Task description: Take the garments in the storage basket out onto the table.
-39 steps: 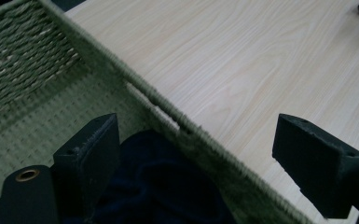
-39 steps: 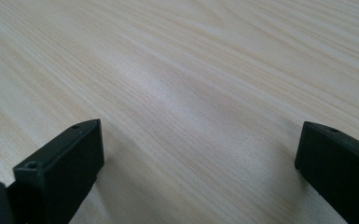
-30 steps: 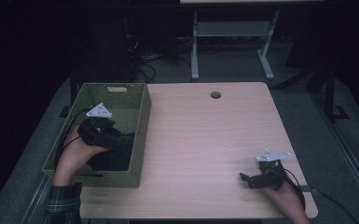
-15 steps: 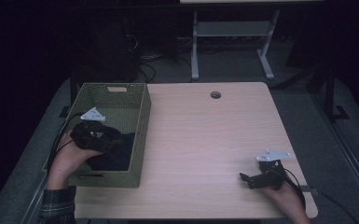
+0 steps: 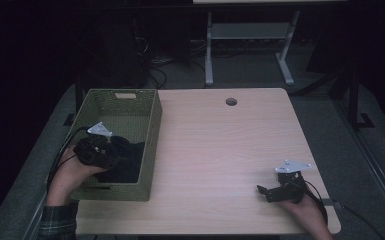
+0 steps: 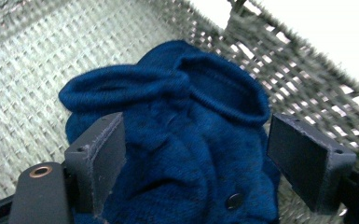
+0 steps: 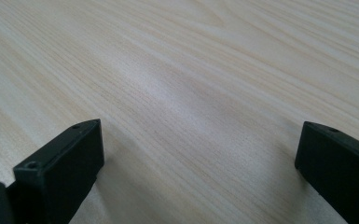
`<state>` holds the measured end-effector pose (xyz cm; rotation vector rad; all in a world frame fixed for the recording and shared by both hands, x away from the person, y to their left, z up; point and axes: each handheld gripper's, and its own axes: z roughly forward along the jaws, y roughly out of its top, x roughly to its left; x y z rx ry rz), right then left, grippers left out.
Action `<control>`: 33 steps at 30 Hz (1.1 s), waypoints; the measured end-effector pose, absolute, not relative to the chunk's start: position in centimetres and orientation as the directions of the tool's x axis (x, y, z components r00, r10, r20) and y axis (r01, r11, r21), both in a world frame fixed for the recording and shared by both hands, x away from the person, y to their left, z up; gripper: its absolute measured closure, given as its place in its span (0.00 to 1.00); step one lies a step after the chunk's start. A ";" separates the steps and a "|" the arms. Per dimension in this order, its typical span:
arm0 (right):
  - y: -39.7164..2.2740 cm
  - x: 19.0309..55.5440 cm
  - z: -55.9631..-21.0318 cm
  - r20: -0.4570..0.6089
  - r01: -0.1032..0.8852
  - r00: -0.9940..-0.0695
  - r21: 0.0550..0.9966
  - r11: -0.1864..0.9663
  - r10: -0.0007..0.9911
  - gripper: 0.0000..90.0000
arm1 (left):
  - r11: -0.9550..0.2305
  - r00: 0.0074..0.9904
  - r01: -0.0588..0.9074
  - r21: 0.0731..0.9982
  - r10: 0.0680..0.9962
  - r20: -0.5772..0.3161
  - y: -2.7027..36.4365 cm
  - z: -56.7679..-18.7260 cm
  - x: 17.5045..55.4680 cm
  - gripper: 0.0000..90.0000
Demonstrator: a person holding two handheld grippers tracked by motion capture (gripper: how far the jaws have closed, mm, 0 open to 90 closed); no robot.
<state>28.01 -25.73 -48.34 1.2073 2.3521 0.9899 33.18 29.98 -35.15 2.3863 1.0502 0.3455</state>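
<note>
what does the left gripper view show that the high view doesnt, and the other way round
The left gripper view alone shows that the cloth is blue knit with a ribbed cuff and a dark button, and that the left claw stands open around it.

The high view alone shows the whole table, the right claw low over the bare wood near the right front corner, the round hole and both hands.

Both show the woven basket with the cloth in it and the left claw reaching in.
</note>
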 end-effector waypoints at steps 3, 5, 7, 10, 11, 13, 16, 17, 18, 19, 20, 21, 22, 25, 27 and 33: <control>-25.7 28.0 -48.3 0.032 0.585 -0.593 0.703 0.404 0.804 0.01 | -0.582 0.664 0.626 0.519 0.747 0.036 30.1 -35.5 33.3 0.24; -25.7 28.0 -48.3 0.031 0.585 -0.593 0.703 0.404 0.804 0.01 | -0.587 0.661 0.637 0.500 0.749 0.037 30.2 -35.7 33.4 0.24; -25.7 28.0 -48.3 0.031 0.585 -0.593 0.703 0.404 0.804 0.01 | -0.583 0.659 0.643 0.497 0.751 0.028 30.3 -35.9 33.5 0.25; -25.7 28.0 -48.3 0.031 0.585 -0.593 0.703 0.404 0.804 0.01 | -0.579 0.665 0.645 0.499 0.747 0.007 30.4 -36.1 33.6 0.29; -25.7 28.0 -48.3 0.031 0.585 -0.593 0.703 0.404 0.804 0.01 | -0.581 0.669 0.645 0.496 0.744 0.001 30.5 -36.1 33.6 0.30; -25.7 28.0 -48.3 0.031 0.585 -0.593 0.703 0.404 0.804 0.01 | -0.584 0.676 0.647 0.491 0.736 -0.015 30.6 -36.1 33.6 0.36; -25.7 28.0 -48.3 0.031 0.585 -0.593 0.703 0.404 0.804 0.01 | -0.574 0.672 0.662 0.482 0.739 -0.044 30.8 -36.2 33.7 0.46; -25.7 28.0 -48.3 0.032 0.585 -0.593 0.703 0.404 0.804 0.01 | -0.574 0.672 0.662 0.482 0.739 -0.044 30.8 -36.2 33.7 0.49; -25.7 28.0 -48.3 0.031 0.585 -0.593 0.703 0.404 0.804 0.01 | -0.573 0.673 0.663 0.481 0.739 -0.047 30.9 -36.3 33.8 0.51; -25.7 28.0 -48.3 0.031 0.585 -0.593 0.703 0.404 0.804 0.01 | -0.573 0.673 0.663 0.481 0.739 -0.047 30.9 -36.3 33.8 0.54; -25.7 28.0 -48.3 0.031 0.585 -0.593 0.703 0.404 0.804 0.01 | -0.571 0.669 0.667 0.478 0.742 -0.046 31.0 -36.4 33.9 0.58; -25.7 28.0 -48.3 0.031 0.585 -0.593 0.703 0.404 0.804 0.01 | -0.571 0.669 0.667 0.478 0.742 -0.046 31.0 -36.4 33.9 0.61; -25.7 28.0 -48.3 0.032 0.585 -0.593 0.703 0.404 0.804 0.01 | -0.571 0.667 0.671 0.473 0.744 -0.048 31.0 -36.5 34.0 0.61; -25.7 28.0 -48.3 0.031 0.585 -0.593 0.703 0.404 0.804 0.01 | -0.577 0.668 0.674 0.461 0.742 -0.048 31.1 -36.7 34.1 0.66; -25.7 28.0 -48.3 0.032 0.585 -0.593 0.703 0.404 0.805 0.01 | -0.572 0.662 0.679 0.460 0.748 -0.048 31.2 -36.7 34.1 0.65; -25.7 28.0 -48.3 0.032 0.585 -0.593 0.704 0.404 0.804 0.01 | -0.560 0.653 0.697 0.449 0.754 -0.073 31.4 -36.9 34.3 0.77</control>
